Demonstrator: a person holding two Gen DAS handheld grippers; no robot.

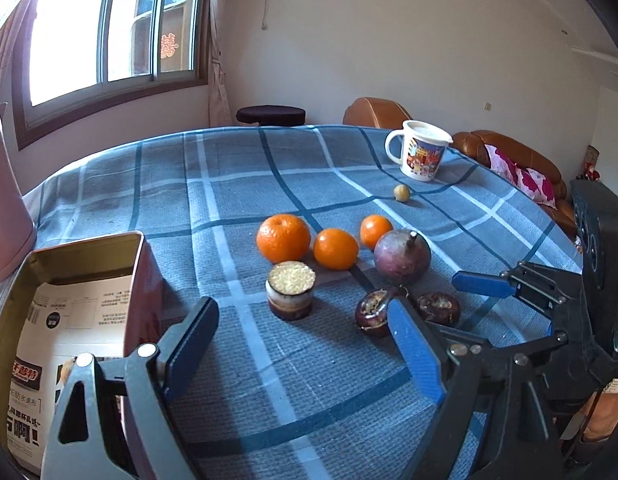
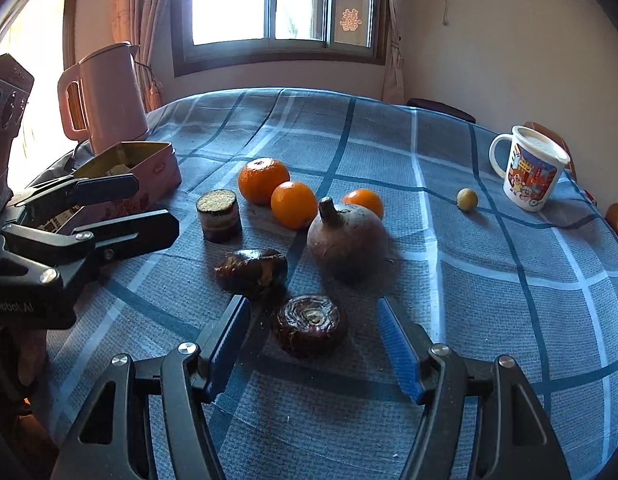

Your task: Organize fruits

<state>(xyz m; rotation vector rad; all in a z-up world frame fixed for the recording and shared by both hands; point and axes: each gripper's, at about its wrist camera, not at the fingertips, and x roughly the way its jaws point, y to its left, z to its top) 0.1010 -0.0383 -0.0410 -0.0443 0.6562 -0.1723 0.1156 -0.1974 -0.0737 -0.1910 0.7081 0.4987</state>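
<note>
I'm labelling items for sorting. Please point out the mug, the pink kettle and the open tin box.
mug (image 2: 529,178): right wrist view, on its printed side.
pink kettle (image 2: 111,96): right wrist view, on its body.
open tin box (image 1: 143,276): left wrist view, on its outer side wall.

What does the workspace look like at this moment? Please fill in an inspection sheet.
Surface: round table under a blue checked cloth.
Job's things: three oranges, a large purple fruit, two dark water chestnuts, a cut cane piece, a small yellow fruit; open tin holding printed paper.
Clutter: cartoon mug, pink kettle.
Grippers: left claw open, empty, beside the tin; right claw open around the nearer water chestnut, pads apart from it.
Cables: nothing seen.
Surroundings: window, curtains, brown sofa, dark stool.
</note>
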